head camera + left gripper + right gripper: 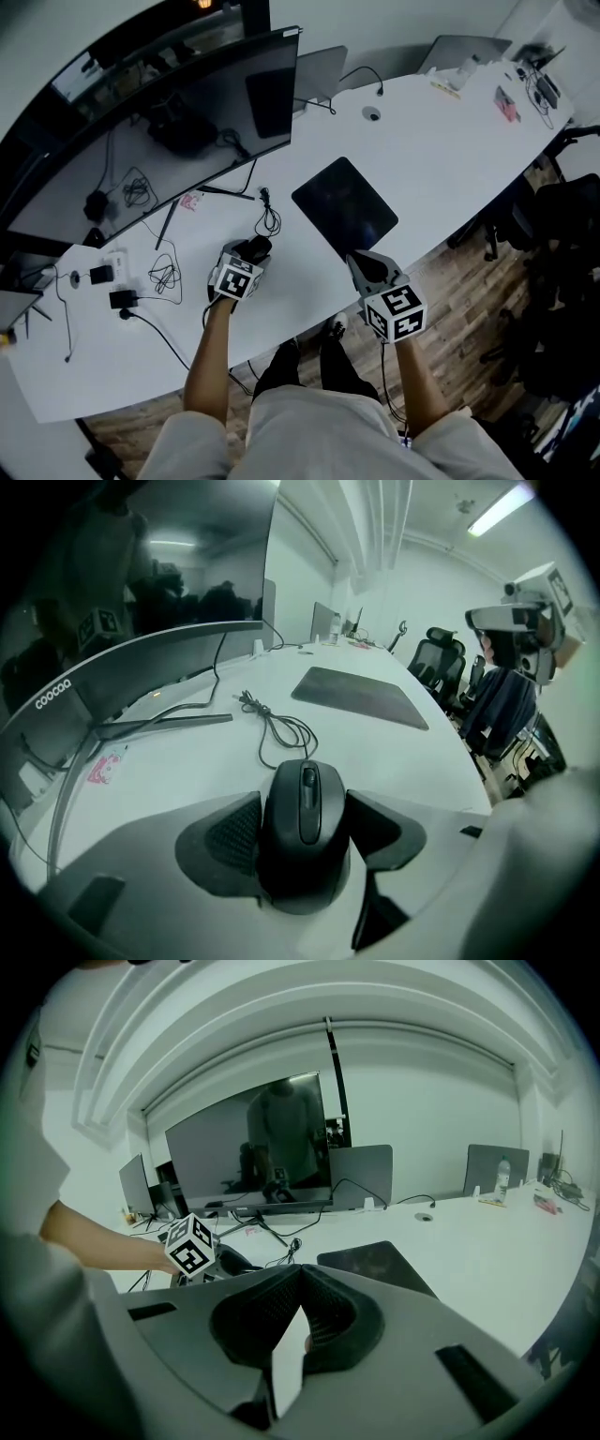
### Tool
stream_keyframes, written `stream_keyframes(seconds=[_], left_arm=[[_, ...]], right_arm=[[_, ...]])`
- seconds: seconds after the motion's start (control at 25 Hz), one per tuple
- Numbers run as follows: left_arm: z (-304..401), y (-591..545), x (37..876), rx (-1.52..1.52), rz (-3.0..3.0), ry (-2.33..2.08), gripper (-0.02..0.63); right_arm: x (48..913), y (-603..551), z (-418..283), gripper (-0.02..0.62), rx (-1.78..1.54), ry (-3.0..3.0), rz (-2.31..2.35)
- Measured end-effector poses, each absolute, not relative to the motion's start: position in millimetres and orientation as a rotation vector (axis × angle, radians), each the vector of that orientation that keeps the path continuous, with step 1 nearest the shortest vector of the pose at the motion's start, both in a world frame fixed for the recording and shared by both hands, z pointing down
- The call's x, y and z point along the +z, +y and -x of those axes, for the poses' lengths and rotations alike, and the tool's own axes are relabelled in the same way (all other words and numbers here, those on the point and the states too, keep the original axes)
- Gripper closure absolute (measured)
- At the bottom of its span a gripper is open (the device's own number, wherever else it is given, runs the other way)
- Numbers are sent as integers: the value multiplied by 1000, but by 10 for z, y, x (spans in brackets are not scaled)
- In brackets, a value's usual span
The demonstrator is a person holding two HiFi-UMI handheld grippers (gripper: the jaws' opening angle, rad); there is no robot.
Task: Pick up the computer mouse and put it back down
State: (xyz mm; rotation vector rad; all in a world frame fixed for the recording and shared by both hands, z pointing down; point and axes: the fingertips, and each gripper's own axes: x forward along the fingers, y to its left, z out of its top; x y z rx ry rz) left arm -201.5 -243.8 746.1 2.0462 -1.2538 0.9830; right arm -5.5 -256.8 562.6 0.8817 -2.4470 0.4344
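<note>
A black wired computer mouse (305, 827) rests on the white desk (441, 150), its cable (281, 728) looping away toward the monitor. My left gripper (302, 810) straddles it, one jaw on each side, and the pads do not seem to press on it. In the head view the mouse (257, 248) shows just ahead of the left gripper (246, 259). My right gripper (360, 262) hovers over the desk's front edge near the dark mouse pad (345, 206), and its jaws meet at the tips (300, 1274) with nothing between them.
A wide curved monitor (187, 122) stands at the back left on a thin stand. Loose cables and adapters (122, 286) lie at the left. Two laptops (319, 73) and small items sit at the far side. Office chairs (562, 225) stand to the right.
</note>
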Motion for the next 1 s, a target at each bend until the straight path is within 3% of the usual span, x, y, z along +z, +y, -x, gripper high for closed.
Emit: stream_keyframes(seconds=[0.36, 1.0], left_arm=[[1923, -2446, 7250, 970, -2122, -1182, 327], [1457, -2869, 5228, 669, -2560, -1308, 328]], right_arm=[[5298, -2601, -101, 583, 423, -2468, -1018], [4316, -2500, -574, 581, 245, -2464, -1366]])
